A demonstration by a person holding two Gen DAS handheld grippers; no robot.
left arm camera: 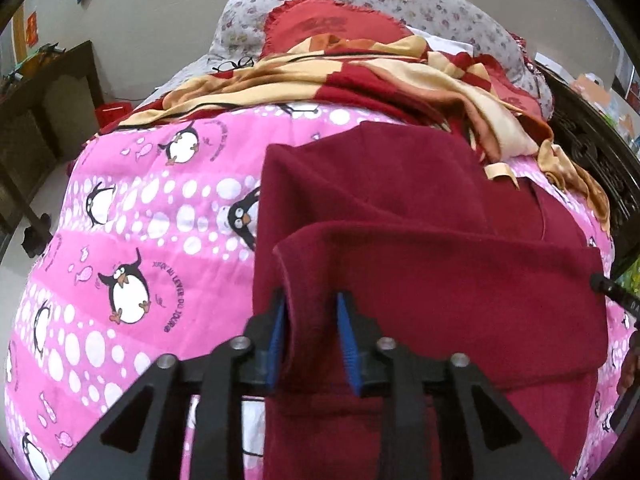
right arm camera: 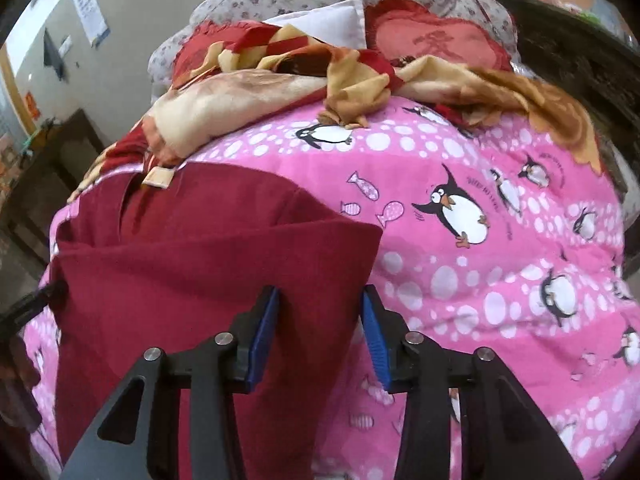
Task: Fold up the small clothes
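A dark red garment lies on a pink penguin-print quilt. Its near edge is lifted and folded toward the far end. My left gripper has its blue pads on either side of the fold's left corner, with cloth between them. In the right wrist view the same garment fills the left half. My right gripper has its pads on either side of the fold's right corner, a wide gap between them. The quilt lies to the right.
A red and cream blanket is bunched at the far end of the bed, with a red pillow and floral bedding behind. A dark wooden cabinet stands at the left. A dark carved headboard runs along the right.
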